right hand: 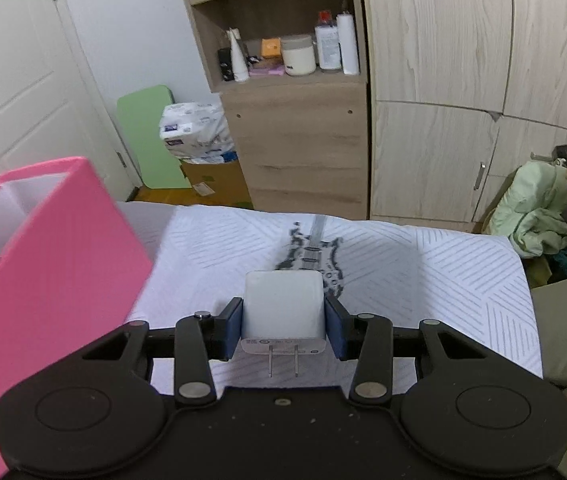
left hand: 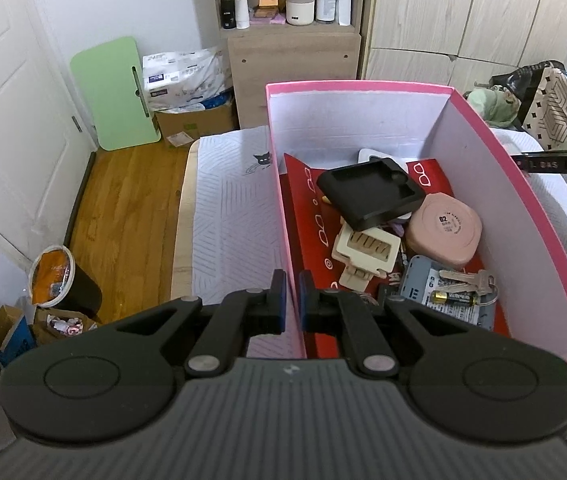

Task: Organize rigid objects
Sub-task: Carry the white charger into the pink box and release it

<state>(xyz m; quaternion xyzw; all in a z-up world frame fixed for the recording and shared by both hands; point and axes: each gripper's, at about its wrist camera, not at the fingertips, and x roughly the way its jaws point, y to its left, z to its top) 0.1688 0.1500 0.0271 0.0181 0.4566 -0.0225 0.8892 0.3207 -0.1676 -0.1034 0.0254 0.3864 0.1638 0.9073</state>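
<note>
Pink box (left hand: 523,208) on bed: holds black tray (left hand: 367,192), pink round case (left hand: 445,230) marked "02", cream clip (left hand: 365,250), keys (left hand: 469,280), battery pack (left hand: 449,300). Left gripper (left hand: 292,298) clenched on box's left wall. Right gripper (right hand: 283,330) grasping white charger (right hand: 283,308), prongs toward camera, label unreadable, over bedsheet (right hand: 423,272) beside box.

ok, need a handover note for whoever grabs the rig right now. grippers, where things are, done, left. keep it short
Left gripper: shut on the near wall of the pink box, steadying it.
Right gripper: pads at both sides of the white plug adapter, prongs toward the camera; looks gripped, over the white patterned cloth, right of the box.
Already in the box: black tray, pink case, beige clip, keys, battery pack.
Left: carry the adapter into the box and release. No other loose item shows on the cloth.
</note>
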